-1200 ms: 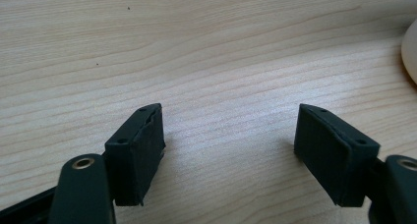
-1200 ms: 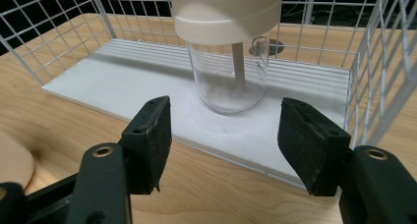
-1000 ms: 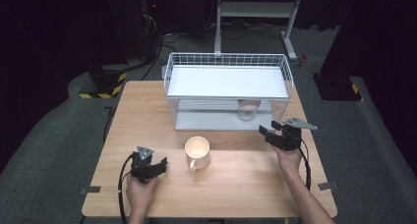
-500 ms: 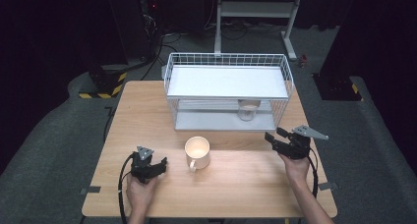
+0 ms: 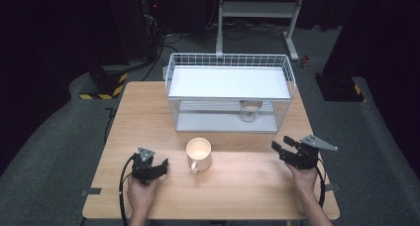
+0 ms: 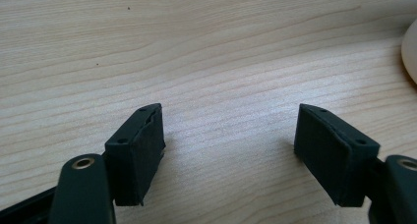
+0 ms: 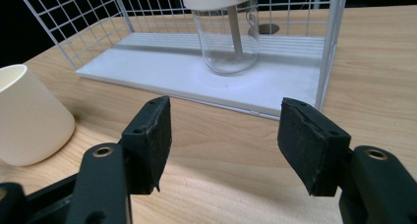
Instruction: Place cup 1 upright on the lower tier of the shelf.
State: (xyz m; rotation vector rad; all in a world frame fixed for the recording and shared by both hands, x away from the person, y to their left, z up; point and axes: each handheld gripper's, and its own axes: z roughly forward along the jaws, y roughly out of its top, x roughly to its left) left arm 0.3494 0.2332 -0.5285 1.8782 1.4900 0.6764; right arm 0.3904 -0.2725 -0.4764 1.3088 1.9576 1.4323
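Cream mug (image 5: 199,154) sits between our grippers, left (image 5: 159,168) and right (image 5: 278,146), both open, empty; glass jar (image 5: 249,111) inside wire rack (image 5: 229,62).

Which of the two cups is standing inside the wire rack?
The clear glass cup with the white lid, on the rack's lower shelf. The cream mug stands outside, on the bare table.

My left gripper (image 5: 159,165) low at near left, jaws apart, nothing between. My right gripper (image 5: 280,147) at near right, jaws apart, empty, forearm entering from bottom.
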